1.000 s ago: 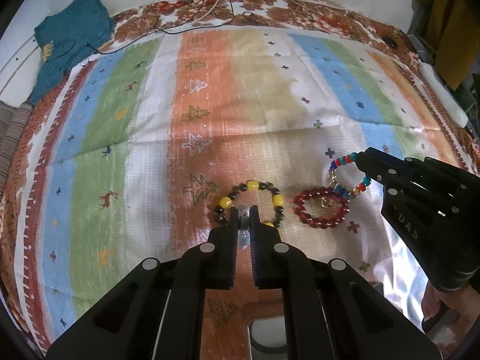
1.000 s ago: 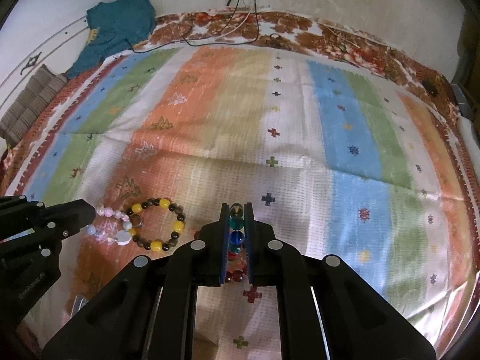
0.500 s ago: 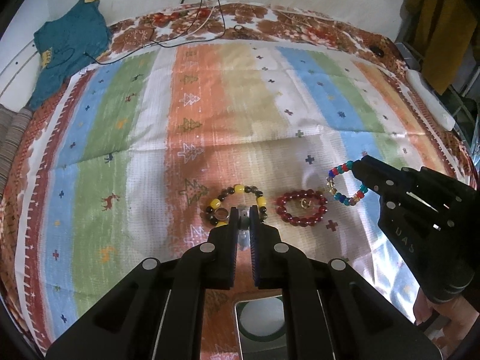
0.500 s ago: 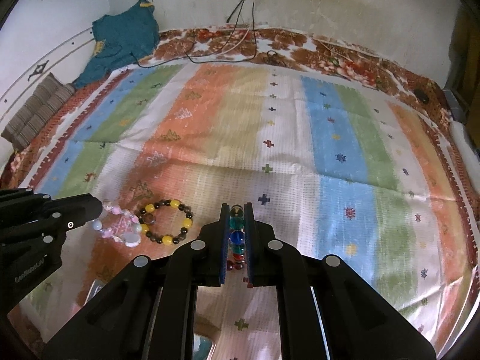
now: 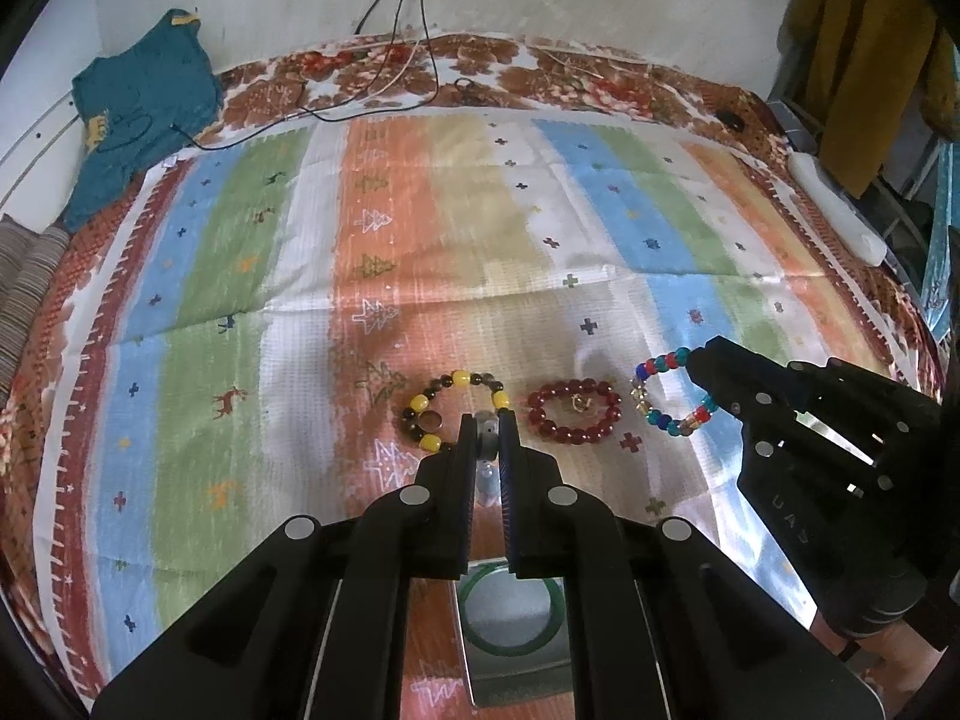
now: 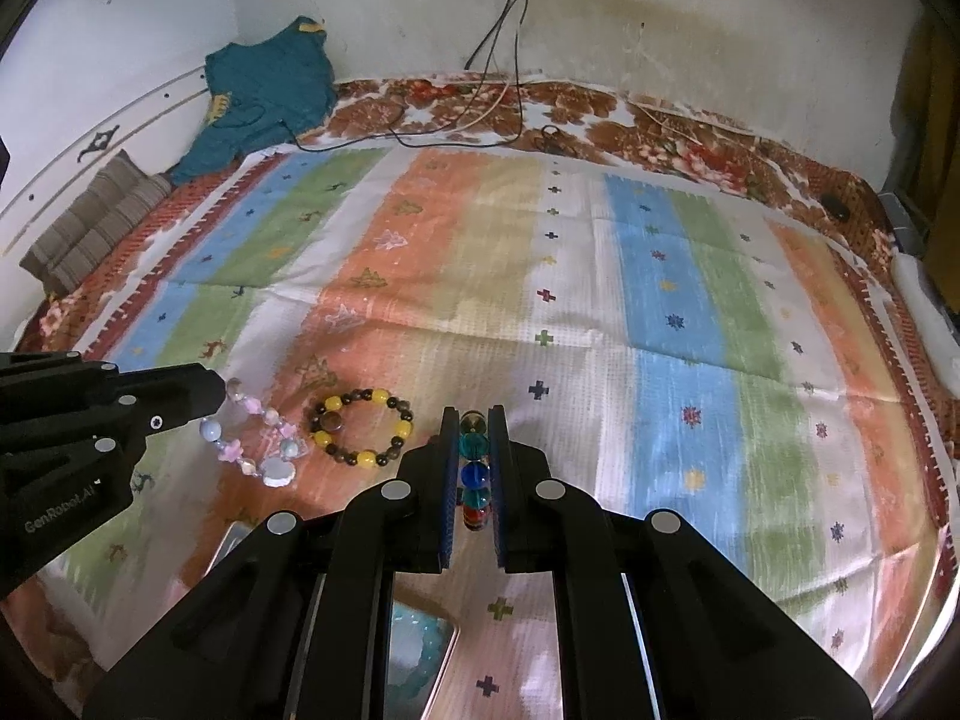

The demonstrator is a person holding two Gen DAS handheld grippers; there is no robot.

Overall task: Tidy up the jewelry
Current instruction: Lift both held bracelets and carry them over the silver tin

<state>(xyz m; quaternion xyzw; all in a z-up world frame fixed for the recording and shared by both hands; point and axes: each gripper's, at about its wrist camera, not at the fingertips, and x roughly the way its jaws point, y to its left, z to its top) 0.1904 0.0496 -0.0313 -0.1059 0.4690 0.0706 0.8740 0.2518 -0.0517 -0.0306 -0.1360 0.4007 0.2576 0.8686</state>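
My left gripper (image 5: 487, 420) is shut on a pale pink and white bead bracelet (image 6: 258, 444), which hangs from it above the striped cloth. My right gripper (image 6: 474, 417) is shut on a multicolour bead bracelet (image 5: 672, 390), seen edge-on between its pads (image 6: 477, 468). A yellow and brown bead bracelet (image 5: 456, 408) lies flat on the cloth, also in the right wrist view (image 6: 363, 435). A dark red bead bracelet (image 5: 573, 411) lies right of it. The right gripper body (image 5: 840, 438) shows at the right; the left gripper body (image 6: 90, 420) at the left.
A striped cloth (image 5: 480, 240) covers the bed. A grey tray holding a green bangle (image 5: 510, 618) sits at the near edge; in the right wrist view a pale turquoise bracelet (image 6: 414, 654) lies in it. A teal garment (image 5: 138, 114) and cables (image 5: 390, 72) lie at the far side.
Both grippers have pulled back and up, still holding their bracelets. The beds' far wall and the near tray have come more into view. The two bracelets on the cloth stayed put.
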